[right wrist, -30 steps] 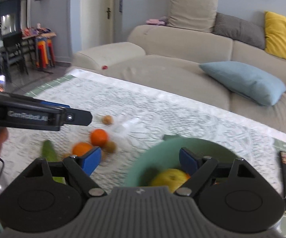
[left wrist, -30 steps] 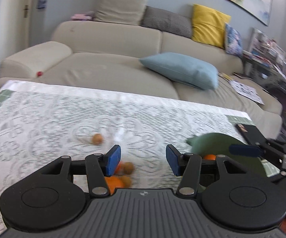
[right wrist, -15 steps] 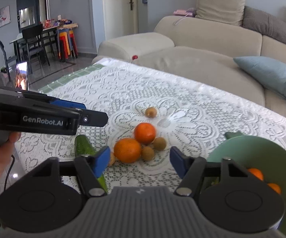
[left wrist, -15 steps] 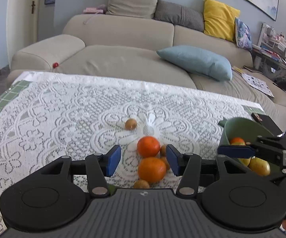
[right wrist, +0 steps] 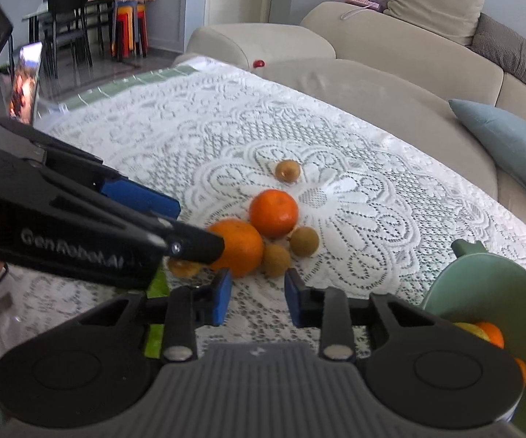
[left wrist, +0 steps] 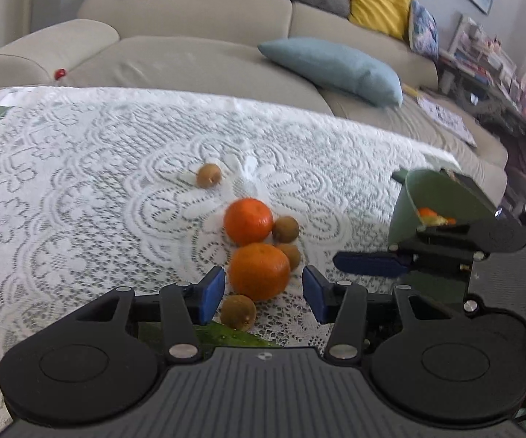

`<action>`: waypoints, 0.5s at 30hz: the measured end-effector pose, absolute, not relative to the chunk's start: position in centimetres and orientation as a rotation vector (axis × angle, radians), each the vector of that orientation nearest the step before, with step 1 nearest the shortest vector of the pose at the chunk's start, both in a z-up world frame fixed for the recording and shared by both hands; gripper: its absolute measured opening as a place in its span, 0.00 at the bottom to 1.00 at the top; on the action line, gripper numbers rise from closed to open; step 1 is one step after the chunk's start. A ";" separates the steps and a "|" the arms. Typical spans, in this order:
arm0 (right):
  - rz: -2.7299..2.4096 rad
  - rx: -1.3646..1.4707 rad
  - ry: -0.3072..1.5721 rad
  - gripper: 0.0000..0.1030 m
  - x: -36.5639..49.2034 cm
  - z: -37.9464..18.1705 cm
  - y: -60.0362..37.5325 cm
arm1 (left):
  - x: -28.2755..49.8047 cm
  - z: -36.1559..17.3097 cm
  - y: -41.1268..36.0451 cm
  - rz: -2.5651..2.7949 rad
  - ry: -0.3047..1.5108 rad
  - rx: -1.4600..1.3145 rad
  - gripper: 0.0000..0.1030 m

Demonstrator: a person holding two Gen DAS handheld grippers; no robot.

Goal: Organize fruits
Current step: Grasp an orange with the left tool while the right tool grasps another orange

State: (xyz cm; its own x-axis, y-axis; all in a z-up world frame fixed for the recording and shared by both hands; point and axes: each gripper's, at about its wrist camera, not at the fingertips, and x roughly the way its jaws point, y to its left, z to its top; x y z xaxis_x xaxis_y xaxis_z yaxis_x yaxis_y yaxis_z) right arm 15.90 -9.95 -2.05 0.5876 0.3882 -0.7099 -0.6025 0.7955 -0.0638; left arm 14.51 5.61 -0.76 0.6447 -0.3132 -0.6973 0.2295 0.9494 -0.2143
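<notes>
Reaching toward mid-desk fruit cluster: left tool (left wrist: 263,294), jaws apart and just narrowing, empty, nearest orange (left wrist: 258,271) dead ahead between pads. Right tool (right wrist: 257,299), jaws closing on nothing, trailing nearer the green bowl (right wrist: 482,292).

Wide bare lace on the bench (left wrist: 62,189) lies open left of and beyond the fruit cluster, with only one small brown fruit (left wrist: 208,175) standing apart on it. The near orange (left wrist: 259,271) sits straight ahead of the left gripper (left wrist: 263,294), brown fruits touching its right side. The green bowl (right wrist: 482,292) blocks the right edge.
</notes>
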 end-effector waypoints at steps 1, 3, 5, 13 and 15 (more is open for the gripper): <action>0.585 -0.327 0.744 0.27 16.1 -2.3 -9.9 | 14.8 -1.1 5.4 -0.316 0.821 -0.099 0.55; 0.582 -0.344 0.749 0.26 16.4 -2.7 -10.0 | 15.2 -1.5 5.1 -0.326 0.832 -0.081 0.57; 0.577 -0.350 0.756 0.26 16.7 -3.0 -10.1 | 15.7 -2.0 4.8 -0.329 0.841 -0.066 0.57; 0.560 -0.388 0.749 0.22 17.3 -3.5 -9.9 | 17.2 -3.0 4.1 -0.323 0.860 -0.036 0.60; 0.560 -0.402 0.743 0.21 17.4 -3.6 -9.9 | 17.7 -3.4 4.3 -0.324 0.880 -0.049 0.59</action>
State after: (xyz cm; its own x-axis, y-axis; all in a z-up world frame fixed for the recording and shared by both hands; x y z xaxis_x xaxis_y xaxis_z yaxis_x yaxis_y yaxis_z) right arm 17.42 -9.85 -3.59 0.6026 0.3321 -0.7257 -0.6060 0.7820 -0.1454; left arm 17.69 4.29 -3.36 0.5919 -0.2986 -0.7487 0.2587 0.9501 -0.1744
